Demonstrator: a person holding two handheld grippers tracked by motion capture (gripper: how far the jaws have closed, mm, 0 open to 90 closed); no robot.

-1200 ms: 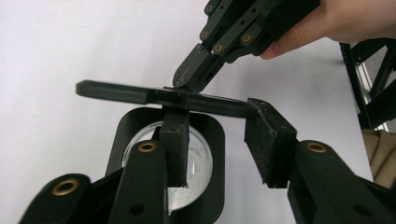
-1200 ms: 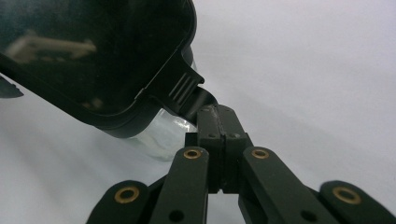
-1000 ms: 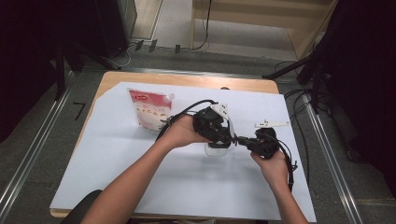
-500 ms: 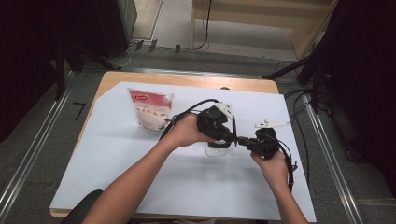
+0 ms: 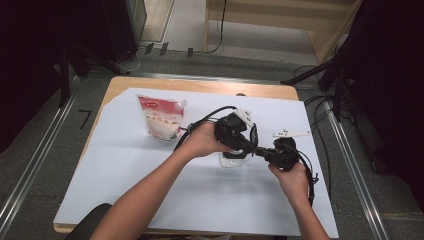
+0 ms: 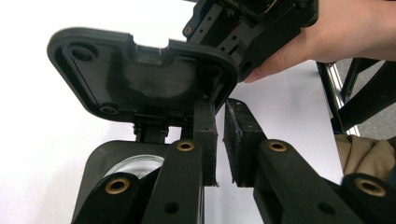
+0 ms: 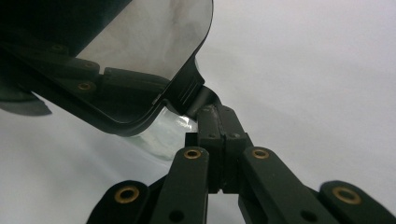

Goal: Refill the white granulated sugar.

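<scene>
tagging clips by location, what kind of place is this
Probably a lab or recording workspace, not a home: a wooden table under a white sheet, metal rails on a grey floor, and dark stands with trailing cables.

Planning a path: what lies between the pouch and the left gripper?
In the high view, only bare white sheet between pouch and left gripper.
</scene>
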